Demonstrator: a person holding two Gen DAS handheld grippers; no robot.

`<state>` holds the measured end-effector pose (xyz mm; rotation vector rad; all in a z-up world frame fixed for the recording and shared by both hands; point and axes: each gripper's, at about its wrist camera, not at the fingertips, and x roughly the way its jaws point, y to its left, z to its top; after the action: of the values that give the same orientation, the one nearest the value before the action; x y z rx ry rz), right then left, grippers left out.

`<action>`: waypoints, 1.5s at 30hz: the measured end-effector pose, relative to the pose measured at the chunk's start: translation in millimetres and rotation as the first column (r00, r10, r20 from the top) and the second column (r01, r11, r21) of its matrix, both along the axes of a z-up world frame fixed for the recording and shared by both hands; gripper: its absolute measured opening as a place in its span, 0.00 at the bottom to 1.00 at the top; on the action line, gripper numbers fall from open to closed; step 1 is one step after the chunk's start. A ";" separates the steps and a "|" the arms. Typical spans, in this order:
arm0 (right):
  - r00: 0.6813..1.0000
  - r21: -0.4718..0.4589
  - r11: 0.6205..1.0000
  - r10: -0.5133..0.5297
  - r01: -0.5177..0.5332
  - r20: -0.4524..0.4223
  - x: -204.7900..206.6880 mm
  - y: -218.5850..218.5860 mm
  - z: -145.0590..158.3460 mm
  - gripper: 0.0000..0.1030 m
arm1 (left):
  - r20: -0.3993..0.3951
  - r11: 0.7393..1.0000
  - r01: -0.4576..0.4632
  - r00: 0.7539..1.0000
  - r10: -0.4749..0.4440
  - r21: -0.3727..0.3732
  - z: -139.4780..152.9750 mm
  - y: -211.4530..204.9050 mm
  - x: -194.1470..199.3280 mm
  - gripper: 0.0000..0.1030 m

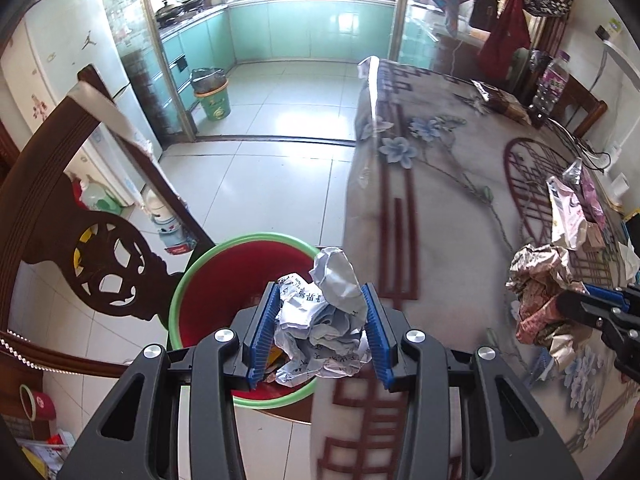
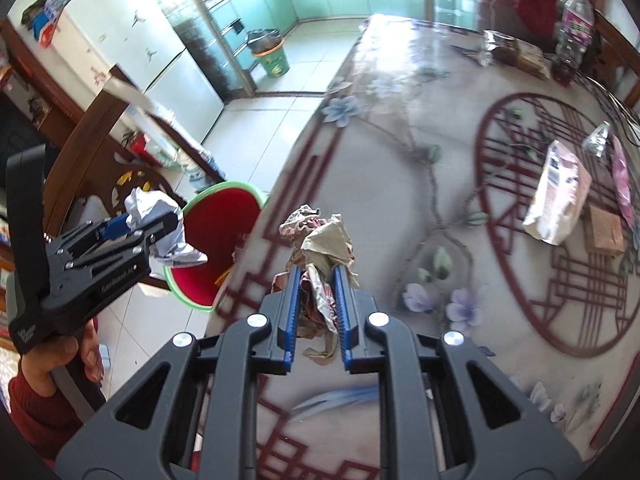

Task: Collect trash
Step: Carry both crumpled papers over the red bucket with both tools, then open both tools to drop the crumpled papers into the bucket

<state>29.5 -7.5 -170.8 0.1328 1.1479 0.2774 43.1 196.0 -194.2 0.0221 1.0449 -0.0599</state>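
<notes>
Clamped between the blue pads of the left gripper (image 1: 320,330), jaws partway apart: a crumpled ball of white printed paper (image 1: 322,320), hanging directly above the mouth of the bin. Pinched almost fully closed in the right gripper (image 2: 316,304): a crushed brown and patterned wrapper (image 2: 320,248), held over the table surface, short of the table's near-left edge. Beyond those, biggest first: long table (image 1: 440,208) under a glossy cloth printed with blue flowers and red lattice, filling the right side of both views. Dark carved wooden chair (image 1: 100,256) just left of the bin, a folded cloth draped across its top rail. Round bin (image 1: 192,280), green rim and red inside, standing on the pale tiled floor between chair and table corner. Second, smaller green bin (image 1: 212,98) well apart, at the kitchen doorway. White and pink pouch (image 2: 556,196) lying on the red circular motif, a brown packet (image 2: 604,232) just beside it. Plastic bottle (image 1: 554,84) upright near the far end of the table. Bare fingers and a red sleeve (image 2: 44,404) beneath the left gripper's handle in the right wrist view.
</notes>
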 end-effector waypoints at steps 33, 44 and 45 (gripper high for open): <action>0.971 0.018 0.972 0.233 -0.234 0.042 55.0 114.9 7.5 0.17 | -0.051 0.986 -0.163 0.985 0.165 0.039 -27.9 84.4 48.4 0.38; 0.967 -0.005 0.967 0.253 -0.253 0.036 53.0 122.6 8.8 0.17 | -0.058 0.985 -0.168 0.984 0.170 0.037 -31.5 91.8 49.9 0.38; 0.968 0.004 0.969 0.248 -0.248 0.030 54.0 122.4 8.4 0.17 | -0.060 0.985 -0.166 0.984 0.168 0.037 -32.2 91.9 50.4 0.38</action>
<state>83.4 114.9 -162.4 -0.0091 1.1350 0.5039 93.6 287.9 -226.4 -0.0382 1.1073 0.1089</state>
